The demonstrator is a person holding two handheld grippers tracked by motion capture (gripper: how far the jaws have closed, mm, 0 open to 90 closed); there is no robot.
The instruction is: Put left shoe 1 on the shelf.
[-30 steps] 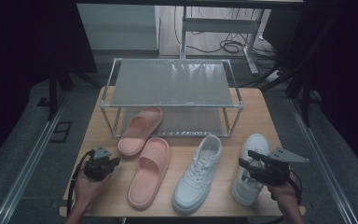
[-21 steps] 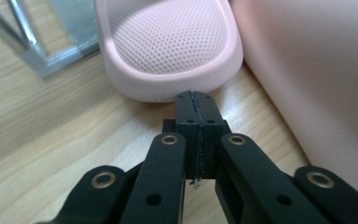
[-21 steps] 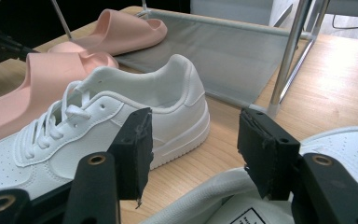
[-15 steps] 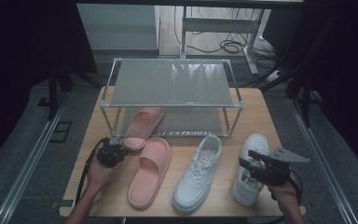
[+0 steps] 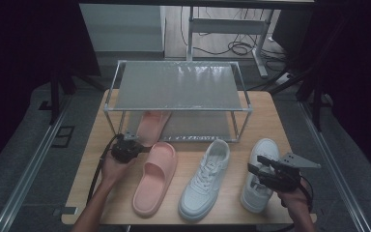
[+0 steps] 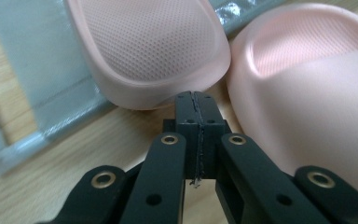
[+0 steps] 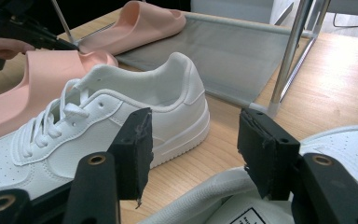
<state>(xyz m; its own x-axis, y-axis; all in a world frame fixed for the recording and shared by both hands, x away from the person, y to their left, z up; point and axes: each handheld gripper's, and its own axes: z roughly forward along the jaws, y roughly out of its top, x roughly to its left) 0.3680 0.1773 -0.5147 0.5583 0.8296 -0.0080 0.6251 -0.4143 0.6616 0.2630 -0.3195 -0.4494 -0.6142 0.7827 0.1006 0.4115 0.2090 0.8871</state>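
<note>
One pink slipper (image 5: 150, 125) lies heel toward me, partly under the metal rack (image 5: 178, 87) on its grey lower shelf (image 6: 37, 60). My left gripper (image 5: 133, 143) is shut, and its tips (image 6: 196, 100) touch that slipper's heel (image 6: 154, 51). The second pink slipper (image 5: 155, 178) lies on the table just right of the left gripper (image 6: 317, 102). Two white sneakers stand further right, the left one (image 5: 205, 180) and the right one (image 5: 260, 180). My right gripper (image 5: 257, 165) hovers open over the right sneaker's opening (image 7: 317, 154), with nothing between its jaws (image 7: 193, 149). The left sneaker's heel (image 7: 168, 93) is just beyond it.
The rack has a mesh top shelf and thin metal legs (image 7: 286, 56) standing on the wooden table (image 5: 265, 121). A dark floor with cables (image 5: 232, 48) and a desk frame lies beyond. Bare wood shows on the table's left and right sides.
My left gripper has moved forward toward the rack, and the far pink slipper has slid further under it onto the lower shelf. The right gripper has stayed in place.
</note>
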